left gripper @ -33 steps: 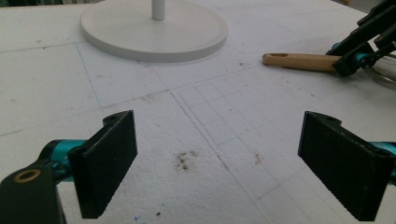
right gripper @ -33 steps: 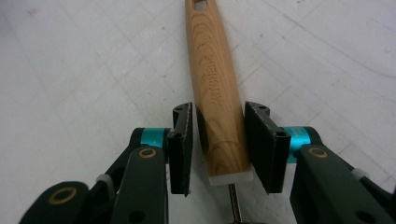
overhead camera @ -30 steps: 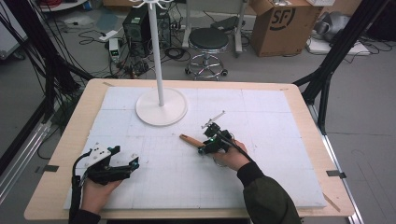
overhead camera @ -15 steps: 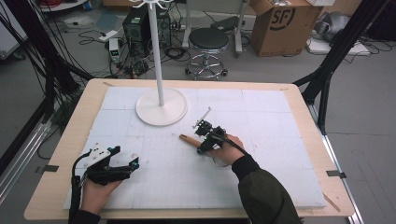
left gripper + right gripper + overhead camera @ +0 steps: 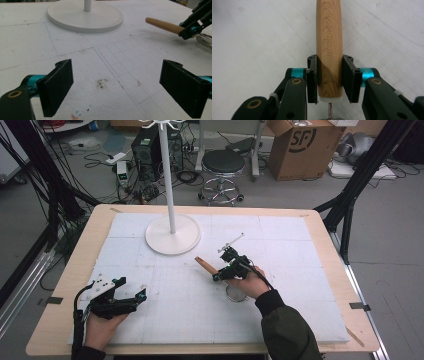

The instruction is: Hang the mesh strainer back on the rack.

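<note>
The right gripper (image 5: pixel 226 268) has its jaws around the wooden handle (image 5: pixel 329 47) of a kitchen utensil, one pad on each side. They have just been closing, and in the right gripper view they now sit against the wood, so I'd call that a grip. The handle reads "KITCHEN TOOL" along its length. Its free end points toward the white stand base (image 5: pixel 173 234) and stops a little short of the rim on the person's side. A metal shank leaves the handle's near end, and the utensil's round wire head (image 5: pixel 236 292) lies on the foam mat (image 5: pixel 300 270) under the right hand (image 5: pixel 248 281), farther from the base.

Compared with a second ago, the handle lies at about the same spot in front of the base. The right gripper has crept along it a touch toward the base, and the hand has turned so the gripper sits more squarely over the wood.

The left gripper (image 5: pixel 131 296) rests on the mat well to the left of the base and nearer the person, just where it was a second ago. Its jaws stand wide apart with only bare foam between them. In the left gripper view, its two black pads (image 5: pixel 59 86) frame the mat, with the base (image 5: pixel 85 15) ahead of them.
</note>
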`<action>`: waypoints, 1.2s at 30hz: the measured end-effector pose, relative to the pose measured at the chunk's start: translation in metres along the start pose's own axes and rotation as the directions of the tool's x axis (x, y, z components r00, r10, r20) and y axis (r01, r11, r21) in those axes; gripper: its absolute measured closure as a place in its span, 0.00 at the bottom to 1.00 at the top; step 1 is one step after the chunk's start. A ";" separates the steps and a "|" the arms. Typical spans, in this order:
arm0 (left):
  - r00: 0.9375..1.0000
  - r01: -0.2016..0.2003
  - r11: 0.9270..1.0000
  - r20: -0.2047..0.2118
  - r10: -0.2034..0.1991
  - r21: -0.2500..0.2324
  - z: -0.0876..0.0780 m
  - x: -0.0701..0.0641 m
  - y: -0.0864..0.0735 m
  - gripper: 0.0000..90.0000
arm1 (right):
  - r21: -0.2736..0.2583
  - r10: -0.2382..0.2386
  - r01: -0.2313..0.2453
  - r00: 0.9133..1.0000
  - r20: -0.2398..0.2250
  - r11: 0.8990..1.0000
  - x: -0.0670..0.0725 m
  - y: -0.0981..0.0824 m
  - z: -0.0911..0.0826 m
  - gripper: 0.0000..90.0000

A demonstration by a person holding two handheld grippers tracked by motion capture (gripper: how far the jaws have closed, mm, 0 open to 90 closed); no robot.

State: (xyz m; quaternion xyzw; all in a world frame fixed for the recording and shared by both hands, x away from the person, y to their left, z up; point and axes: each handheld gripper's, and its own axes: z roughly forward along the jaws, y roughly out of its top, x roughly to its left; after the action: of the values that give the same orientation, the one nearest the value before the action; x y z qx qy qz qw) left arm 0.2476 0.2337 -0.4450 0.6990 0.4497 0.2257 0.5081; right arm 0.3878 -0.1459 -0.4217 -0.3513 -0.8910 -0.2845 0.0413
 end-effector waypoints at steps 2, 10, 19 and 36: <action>1.000 0.001 1.000 0.003 -0.001 -0.002 -0.001 0.000 0.000 0.14 | -0.064 0.028 -0.030 0.999 -0.037 0.998 -0.004 -0.001 -0.005 0.76; 1.000 0.000 1.000 0.004 0.000 0.000 -0.001 -0.001 0.000 0.14 | -0.300 0.043 -0.083 0.990 -0.138 0.950 -0.013 0.002 -0.028 0.76; 1.000 0.004 1.000 0.017 -0.004 0.003 0.001 -0.002 0.000 0.14 | -0.532 0.026 -0.150 0.972 -0.233 0.833 -0.016 0.004 -0.055 0.76; 1.000 0.013 1.000 0.022 -0.013 -0.002 0.001 -0.002 0.000 0.12 | -0.728 -0.049 -0.176 0.959 -0.278 0.663 -0.007 0.052 -0.096 0.76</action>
State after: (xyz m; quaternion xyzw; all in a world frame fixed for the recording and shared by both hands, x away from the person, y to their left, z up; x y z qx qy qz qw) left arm 0.2473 0.2317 -0.4456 0.6980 0.4484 0.2154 0.5151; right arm 0.4150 -0.1707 -0.3189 -0.3256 -0.6685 -0.6681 0.0265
